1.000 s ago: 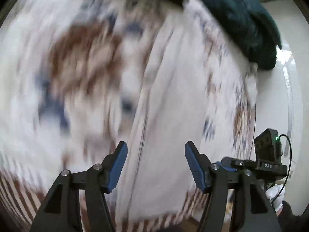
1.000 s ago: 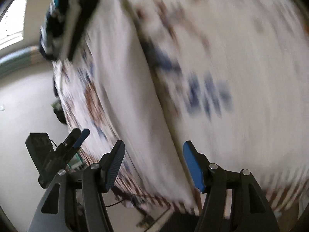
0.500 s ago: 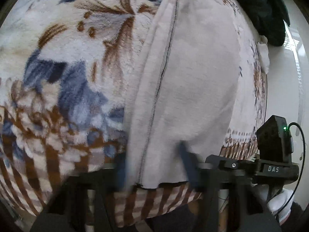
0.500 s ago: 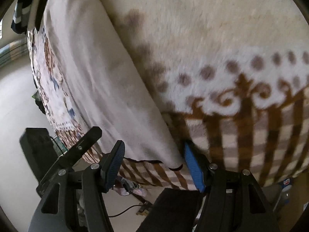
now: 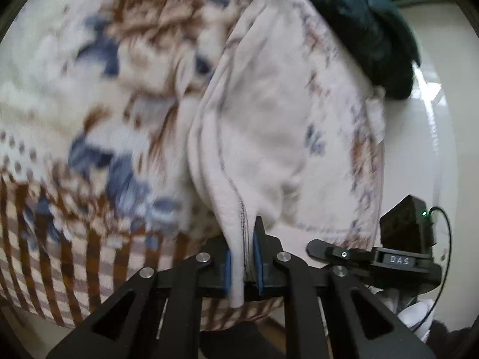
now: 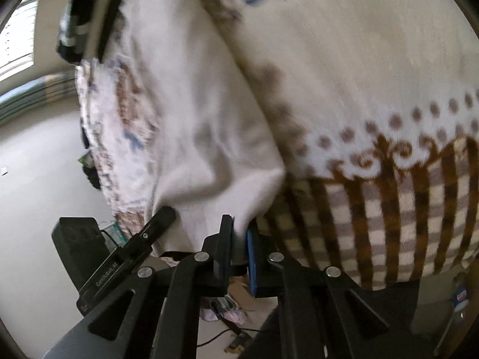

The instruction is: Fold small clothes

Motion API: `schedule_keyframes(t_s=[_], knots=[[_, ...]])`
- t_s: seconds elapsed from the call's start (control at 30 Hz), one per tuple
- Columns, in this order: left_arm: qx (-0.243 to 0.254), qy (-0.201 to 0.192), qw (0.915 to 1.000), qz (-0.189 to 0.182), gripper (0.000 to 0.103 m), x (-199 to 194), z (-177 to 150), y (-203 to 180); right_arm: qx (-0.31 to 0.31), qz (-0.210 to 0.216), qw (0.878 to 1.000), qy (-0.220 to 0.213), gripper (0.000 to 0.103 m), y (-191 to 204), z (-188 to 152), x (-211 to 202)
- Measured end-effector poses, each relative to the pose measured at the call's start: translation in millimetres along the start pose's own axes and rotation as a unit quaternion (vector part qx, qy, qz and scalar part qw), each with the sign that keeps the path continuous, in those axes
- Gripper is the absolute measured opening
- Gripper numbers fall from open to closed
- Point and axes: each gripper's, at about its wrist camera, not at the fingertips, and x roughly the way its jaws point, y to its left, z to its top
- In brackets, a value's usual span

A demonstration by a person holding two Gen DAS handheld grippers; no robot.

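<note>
A small pale pinkish-white garment [image 5: 269,119] lies lengthwise on a patterned fleece blanket [image 5: 89,104]. My left gripper [image 5: 242,257] is shut on the garment's near hem, beside a dark stitched seam, and lifts it off the blanket. The garment also shows in the right wrist view [image 6: 194,119]. My right gripper [image 6: 239,248] is shut on the other near corner of the hem. The other gripper shows at the right edge of the left wrist view [image 5: 374,257] and at the lower left of the right wrist view [image 6: 131,248].
The blanket [image 6: 374,59] has blue and brown flowers and a brown striped border hanging over the near edge. A dark teal cloth [image 5: 359,24] lies at the garment's far end. A striped dark item [image 6: 77,24] lies there in the right wrist view. Pale floor [image 6: 39,155] lies beyond.
Both grippers were open over the garment a second ago. They dropped to its near hem, and now both are shut on it and have raised the hem.
</note>
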Motion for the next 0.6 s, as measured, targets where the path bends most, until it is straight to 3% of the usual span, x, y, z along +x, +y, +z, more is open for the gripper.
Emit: schedule_keyframes(t_s=[0.13, 0.27, 0.43, 0.53, 0.6], knots=[[-0.002, -0.038, 0.999, -0.025, 0.006, -20.6, 36.1, -27.8, -0.011, 0.025, 0.999, -0.033, 0.009, 31.9, 23.2, -33.4], [0.005, -0.077, 0.9956, -0.054, 0.005, -29.2, 94.7, -56.0, -0.023, 0.046, 0.997, -0.062, 0.008, 66.1, 68.4, -60.0], [0.03, -0.105, 0.9935, -0.034, 0.004, -7.6, 173.3, -70.2, -0.047, 0.043, 0.993, -0.097, 0.003, 98.1, 142.6, -79.2], [0.025, -0.086, 0.9957, -0.024, 0.004, 8.2, 204.2, -62.8, -0.056, 0.005, 0.995, -0.088, 0.003, 103.9, 181.9, -75.2], [0.014, -0.083, 0.9962, -0.021, 0.007, 7.1, 208.6, -52.5, -0.087, -0.013, 0.995, -0.052, 0.003, 109.1, 192.6, -69.6]])
